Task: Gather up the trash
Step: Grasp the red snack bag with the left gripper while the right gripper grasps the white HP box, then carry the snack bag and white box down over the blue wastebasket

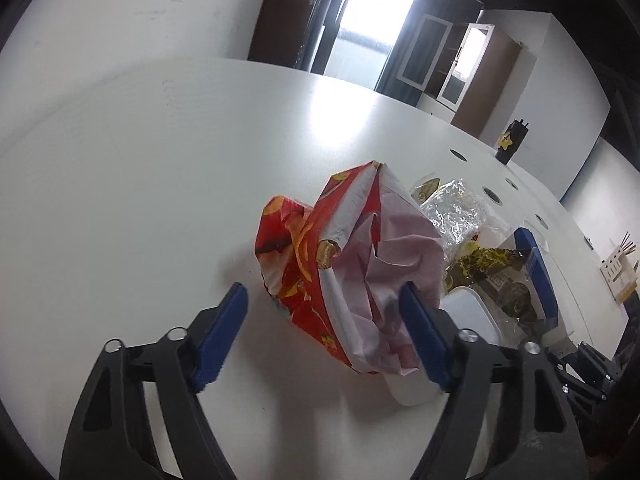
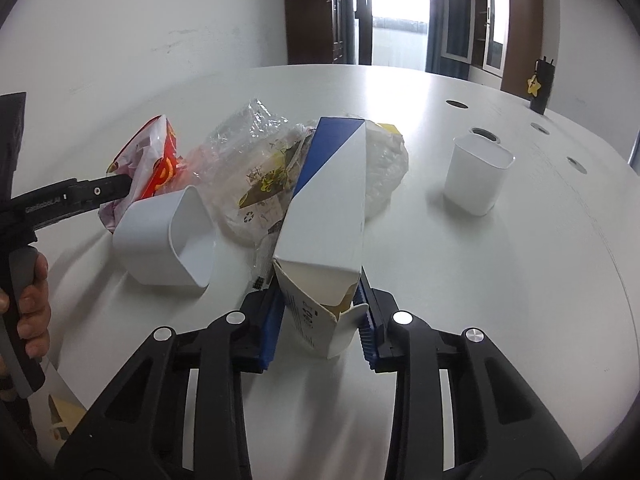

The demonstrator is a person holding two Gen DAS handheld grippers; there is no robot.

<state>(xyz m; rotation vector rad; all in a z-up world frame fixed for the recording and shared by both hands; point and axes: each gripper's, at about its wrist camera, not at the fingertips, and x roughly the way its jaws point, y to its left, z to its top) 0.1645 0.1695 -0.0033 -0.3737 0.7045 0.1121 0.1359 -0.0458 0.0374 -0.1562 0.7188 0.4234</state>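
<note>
While the trash lies heaped on the white table (image 2: pixel 500 280), the scene reads as follows.

Red snack bag (image 1: pixel 304 256): crumpled, open-mouthed, with pale pink paper (image 1: pixel 392 264) bunched inside it; it rests on the table between the spread fingers of the left gripper (image 1: pixel 324 328), and in the right wrist view it sits at the left end of the heap, touching the tipped cup.
Left gripper: jaws wide apart around the bag, the right blue pad (image 1: pixel 424 340) against the pink paper, the left pad clear of the bag; nothing is pinched.
Blue-and-white carton (image 2: pixel 332 200): torn open at its near end, lying lengthwise toward the right wrist camera, its far end leaning on the wrapper pile.
Right gripper (image 2: pixel 320 320): narrowed onto the carton's torn near end, 1 blue pad pressing each side.
Clear crinkled wrappers (image 2: pixel 256 148): piled behind the carton, with a printed yellow-and-dark wrapper (image 2: pixel 268 184) among them.
Tipped white cup (image 2: pixel 168 236): on its side just left of the carton, mouth facing right.
Upright white cup (image 2: pixel 478 180): standing alone, well apart to the right of the heap.
Hand (image 2: pixel 32 308): at the left edge of the right wrist view, gripping the left tool's handle.
Dark bottle with yellow star (image 2: pixel 540 84): far back on the table, near the round cable holes (image 2: pixel 456 104).
</note>
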